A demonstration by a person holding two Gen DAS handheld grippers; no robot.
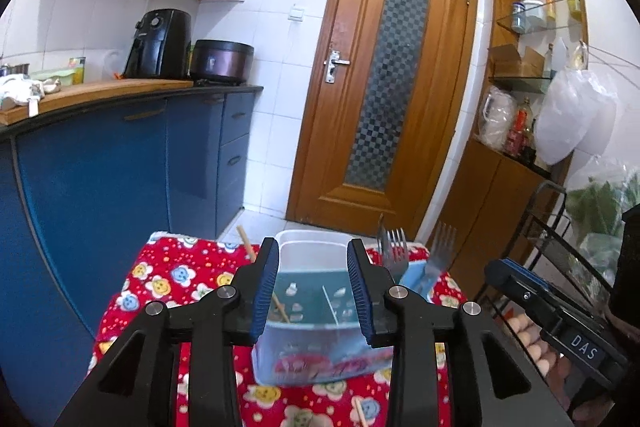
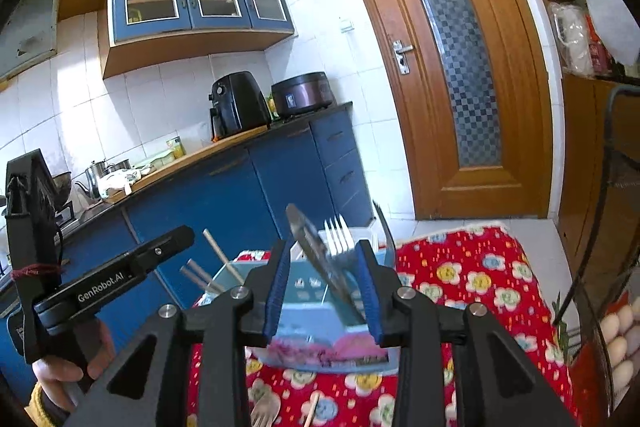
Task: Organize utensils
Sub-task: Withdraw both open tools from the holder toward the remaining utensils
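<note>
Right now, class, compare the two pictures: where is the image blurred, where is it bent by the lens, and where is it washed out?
Left wrist view: the door bows from fisheye distortion, the tiles around it are washed out, and the organizer looks sharp. Right wrist view: the knife between the fingers is smeared by motion blur, as is the organizer's near wall, and the cabinets curve.
</note>
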